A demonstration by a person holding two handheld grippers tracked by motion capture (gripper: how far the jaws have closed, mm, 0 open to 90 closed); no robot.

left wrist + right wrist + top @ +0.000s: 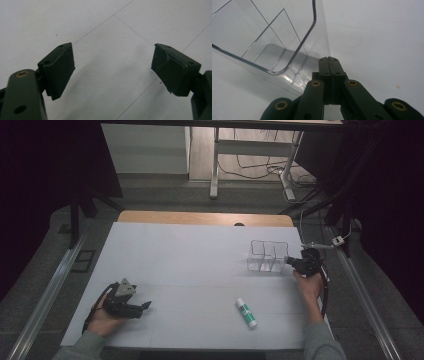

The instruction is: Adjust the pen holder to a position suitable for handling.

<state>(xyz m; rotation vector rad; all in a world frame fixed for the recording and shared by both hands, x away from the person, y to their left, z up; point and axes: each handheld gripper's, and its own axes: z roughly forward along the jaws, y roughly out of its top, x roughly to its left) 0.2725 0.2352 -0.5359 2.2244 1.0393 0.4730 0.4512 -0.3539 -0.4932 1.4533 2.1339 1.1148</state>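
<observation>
A clear plastic organizer [268,256] with several compartments is seen standing upright on the white table [200,250], toward its right side. The right gripper [292,262] is held at the organizer's right end; in the right gripper view its jaws are pressed together, and the thin clear wall of the organizer [262,40] appears to be pinched between them, though the contact itself is hard to make out. The left gripper [145,306] is rested low over the table near the left front, its jaws spread wide with nothing between them. A glue stick [246,313] is seen lying flat near the front edge, well apart from the organizer.
</observation>
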